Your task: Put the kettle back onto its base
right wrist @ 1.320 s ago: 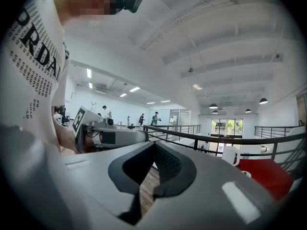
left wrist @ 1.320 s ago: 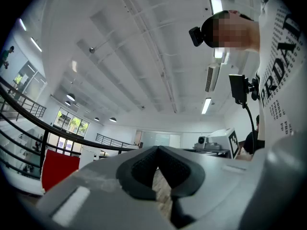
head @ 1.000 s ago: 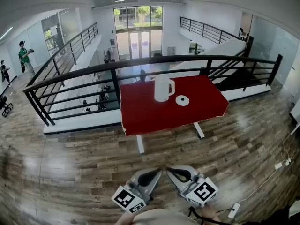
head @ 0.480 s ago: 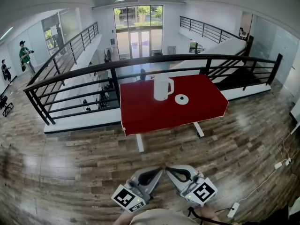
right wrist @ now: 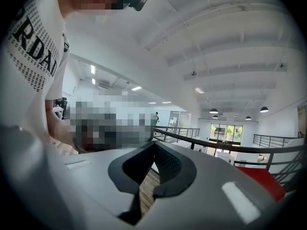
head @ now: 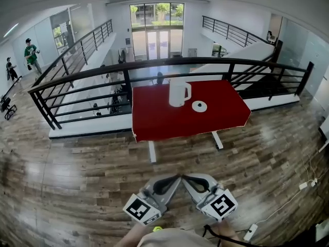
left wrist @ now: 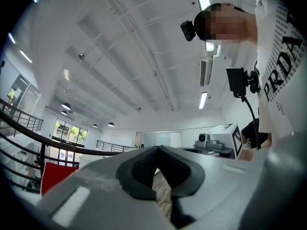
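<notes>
Kettle (head: pixel 179 93) stands upright on the red table (head: pixel 154 125), handle to the right, just left of its round base (head: pixel 199 106), not on it. Left gripper (head: pixel 174 179) and right gripper (head: pixel 187 179) are both closed and empty. Kettle lies straight ahead, well apart; neither hand is clearly nearer.

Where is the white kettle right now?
In the head view, the kettle stands on the red table, toward its far edge, just left of its round white base.

red table (head: pixel 154 122), white kettle (head: pixel 178 93) upright, round base (head: pixel 199 106) just beside
</notes>
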A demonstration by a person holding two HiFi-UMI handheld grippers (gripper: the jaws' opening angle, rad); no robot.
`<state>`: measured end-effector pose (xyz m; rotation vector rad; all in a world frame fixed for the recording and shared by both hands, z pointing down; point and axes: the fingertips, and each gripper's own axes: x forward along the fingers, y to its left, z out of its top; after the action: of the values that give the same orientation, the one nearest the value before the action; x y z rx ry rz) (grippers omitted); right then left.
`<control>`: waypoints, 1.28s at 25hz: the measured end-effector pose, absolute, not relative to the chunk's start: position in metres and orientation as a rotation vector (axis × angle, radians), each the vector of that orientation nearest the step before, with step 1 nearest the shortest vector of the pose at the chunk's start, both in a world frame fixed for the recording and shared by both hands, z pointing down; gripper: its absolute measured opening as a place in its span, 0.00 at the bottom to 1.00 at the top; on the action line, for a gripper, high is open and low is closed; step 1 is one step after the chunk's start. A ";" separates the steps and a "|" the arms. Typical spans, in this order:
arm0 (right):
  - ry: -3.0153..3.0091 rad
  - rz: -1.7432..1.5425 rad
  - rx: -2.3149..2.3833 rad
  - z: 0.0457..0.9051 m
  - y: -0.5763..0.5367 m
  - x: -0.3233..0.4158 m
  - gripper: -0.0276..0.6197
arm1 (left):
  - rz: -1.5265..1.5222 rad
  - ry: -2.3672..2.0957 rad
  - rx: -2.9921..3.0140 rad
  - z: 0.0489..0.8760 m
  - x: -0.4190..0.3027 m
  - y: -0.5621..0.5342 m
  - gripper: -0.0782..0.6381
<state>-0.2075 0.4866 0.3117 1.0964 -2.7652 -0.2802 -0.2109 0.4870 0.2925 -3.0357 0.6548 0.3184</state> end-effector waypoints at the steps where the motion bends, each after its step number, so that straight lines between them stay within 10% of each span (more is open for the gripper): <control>1: -2.769 -0.280 1.097 0.311 0.487 -0.203 0.05 | 0.310 0.657 -3.033 0.292 -0.207 0.487 0.11; 32: -2.785 -0.257 1.036 0.319 0.460 -0.137 0.05 | 0.288 0.883 -2.957 0.307 -0.142 0.455 0.11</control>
<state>-0.1375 0.4601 0.3192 1.0356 -2.7850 -0.2572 -0.1417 0.4553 0.3067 -2.9565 0.8833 0.2883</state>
